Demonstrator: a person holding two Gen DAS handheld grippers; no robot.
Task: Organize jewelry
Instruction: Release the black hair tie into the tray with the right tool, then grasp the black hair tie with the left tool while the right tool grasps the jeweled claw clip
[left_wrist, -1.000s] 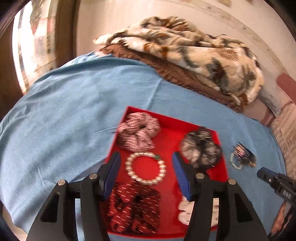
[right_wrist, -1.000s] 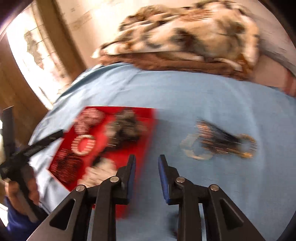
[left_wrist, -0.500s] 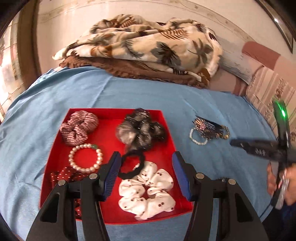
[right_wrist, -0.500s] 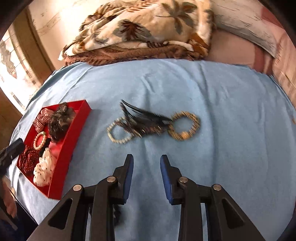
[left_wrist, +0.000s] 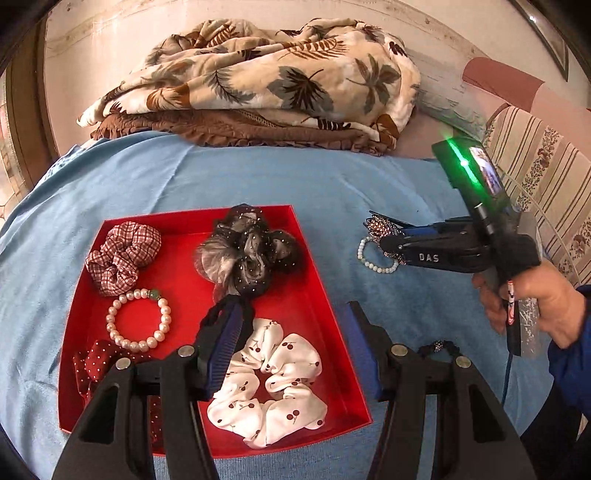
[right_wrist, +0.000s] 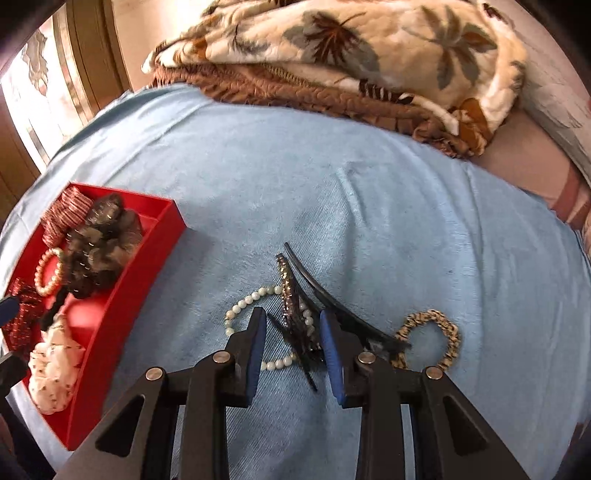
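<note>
A red tray on the blue bedspread holds a checked scrunchie, a grey-black scrunchie, a pearl bracelet, a white cherry scrunchie and a red dotted bow. My left gripper is open and empty over the tray's near right part. My right gripper is open, its fingers either side of a sparkly black hair clip lying on a pale bead bracelet. A leopard hair tie lies right of them. The right gripper also shows in the left wrist view.
Folded leaf-print and brown blankets lie at the bed's far side. A striped pillow is at the right. The tray also shows at left in the right wrist view. A small dark beaded item lies behind my left gripper's right finger.
My right gripper has moved forward and down onto the hair clip and bead bracelet. My left gripper has swung right, so the tray's right part and the right gripper come closer in view.
</note>
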